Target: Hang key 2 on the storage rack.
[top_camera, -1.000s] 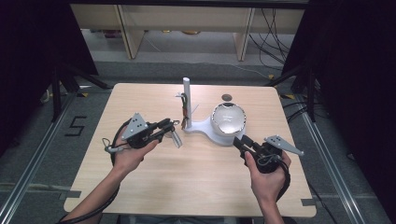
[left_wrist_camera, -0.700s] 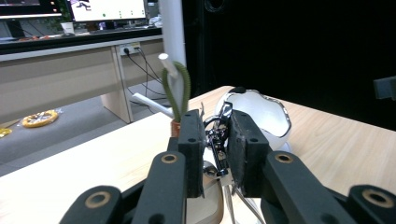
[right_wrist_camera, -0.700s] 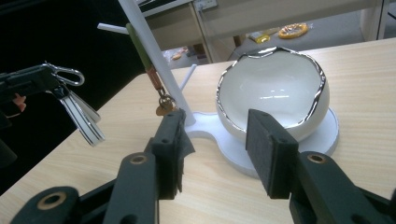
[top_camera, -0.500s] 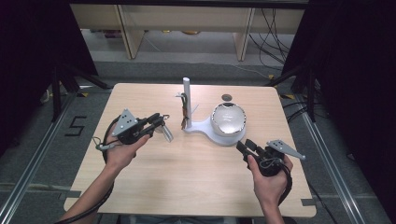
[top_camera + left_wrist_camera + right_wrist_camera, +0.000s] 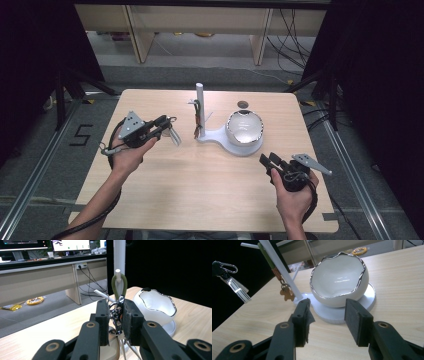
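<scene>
While we hold the keyring (image 5: 117, 315) in the left gripper (image 5: 115, 322), its jaws are clenched on the metal clasp, and the silver tag (image 5: 173, 136) hangs free below them, above the worktop (image 5: 200, 185) and just left of the white stand (image 5: 200, 112). We judge the keyring to be light and hard at the clasp, but loose and swingy further down, so it will sway with every move of the hand. Metal against the jaw pads looks slippery; taking it across the flat of the clasp, as now, seems the safest hold, since the ring at the top stays free for a peg. On the stand, 1 other keyring with a green loop (image 5: 119, 286) and a small brown charm (image 5: 287, 295) already hangs from a peg. The egg-shaped white bowl (image 5: 339, 282) on the same base looks brittle and thin at its silvered rim, so we would keep clear of it. The right gripper (image 5: 327, 320) waits near the bowl with its jaws released and nothing between them.
</scene>
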Demonstrator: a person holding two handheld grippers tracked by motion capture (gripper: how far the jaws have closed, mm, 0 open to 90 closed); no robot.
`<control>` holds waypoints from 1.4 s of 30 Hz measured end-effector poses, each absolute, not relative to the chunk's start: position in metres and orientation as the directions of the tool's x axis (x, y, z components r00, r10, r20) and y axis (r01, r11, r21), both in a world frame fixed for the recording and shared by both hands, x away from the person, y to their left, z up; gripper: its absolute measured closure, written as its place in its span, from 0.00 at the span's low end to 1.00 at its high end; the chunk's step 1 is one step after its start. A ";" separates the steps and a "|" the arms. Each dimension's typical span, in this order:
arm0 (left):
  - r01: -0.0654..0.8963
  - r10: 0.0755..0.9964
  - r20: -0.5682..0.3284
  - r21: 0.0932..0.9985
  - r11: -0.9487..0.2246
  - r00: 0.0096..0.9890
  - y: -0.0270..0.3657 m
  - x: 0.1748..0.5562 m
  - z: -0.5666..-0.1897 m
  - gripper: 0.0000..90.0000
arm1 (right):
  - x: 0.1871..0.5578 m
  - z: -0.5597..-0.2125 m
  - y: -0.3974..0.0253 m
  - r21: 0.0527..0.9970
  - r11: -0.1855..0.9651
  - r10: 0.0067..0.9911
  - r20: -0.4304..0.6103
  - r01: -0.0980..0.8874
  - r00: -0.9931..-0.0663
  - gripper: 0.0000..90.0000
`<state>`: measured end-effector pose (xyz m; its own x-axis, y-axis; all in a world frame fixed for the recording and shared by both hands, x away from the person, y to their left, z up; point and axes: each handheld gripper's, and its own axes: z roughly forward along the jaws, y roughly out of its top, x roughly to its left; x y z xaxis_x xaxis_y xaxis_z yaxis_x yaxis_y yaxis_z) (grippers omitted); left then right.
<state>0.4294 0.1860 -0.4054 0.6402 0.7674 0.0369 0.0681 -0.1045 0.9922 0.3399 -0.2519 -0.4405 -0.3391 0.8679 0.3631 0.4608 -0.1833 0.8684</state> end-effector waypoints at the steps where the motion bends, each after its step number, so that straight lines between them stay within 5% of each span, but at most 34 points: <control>1: 0.067 0.768 0.039 0.992 -0.106 0.639 0.186 0.430 -0.405 0.84 | 0.339 -0.441 -0.252 0.866 -0.191 0.868 0.369 0.462 -0.333 0.62; 42: 0.081 0.794 0.045 0.990 -0.118 0.606 0.183 0.492 -0.413 0.84 | 0.341 -0.445 -0.263 0.868 -0.194 0.880 0.360 0.458 -0.309 0.61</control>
<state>0.4923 0.1825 -0.4130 0.6062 0.7941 0.0446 0.0811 -0.1175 0.9898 0.3409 -0.2626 -0.4447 -0.3090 0.8802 0.3602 0.4576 -0.1945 0.8676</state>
